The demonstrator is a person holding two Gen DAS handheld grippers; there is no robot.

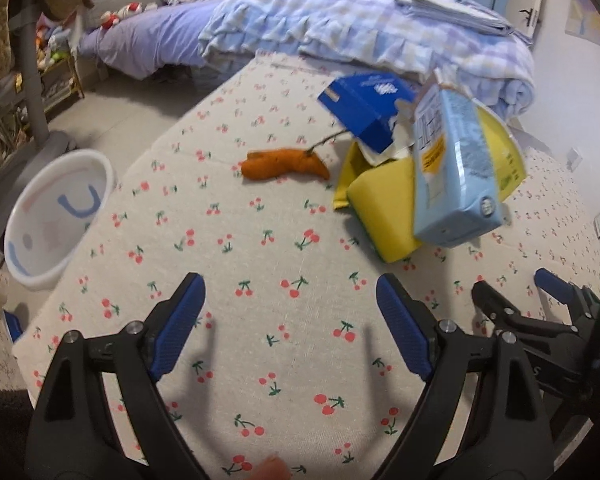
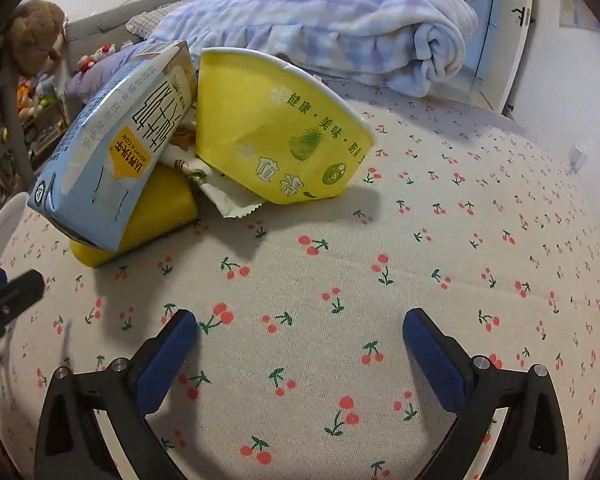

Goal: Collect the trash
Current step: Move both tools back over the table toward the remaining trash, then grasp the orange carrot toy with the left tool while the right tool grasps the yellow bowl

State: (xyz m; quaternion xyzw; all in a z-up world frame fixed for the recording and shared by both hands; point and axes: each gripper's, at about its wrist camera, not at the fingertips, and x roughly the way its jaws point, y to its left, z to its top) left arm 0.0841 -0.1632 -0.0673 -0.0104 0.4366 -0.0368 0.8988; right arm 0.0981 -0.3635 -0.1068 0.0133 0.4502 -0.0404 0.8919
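White bin [image 1: 56, 216] at far left beside table, no trash visible inside. Carrot [image 1: 284, 165] mid-cloth. Further right, heap untouched: blue box [image 1: 364, 108], milk carton [image 1: 452, 168], yellow sponge [image 1: 384, 216], yellow cup [image 2: 284, 132]. Left gripper [image 1: 290, 320] and right gripper [image 2: 300, 344] spread wide, empty. Collection judged not begun.

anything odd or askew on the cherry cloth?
Yes. The light-blue milk carton is tipped over, leaning on the yellow sponge. The yellow paper bowl lies on its side, and the dark-blue box looks torn open. A shriveled carrot lies apart.
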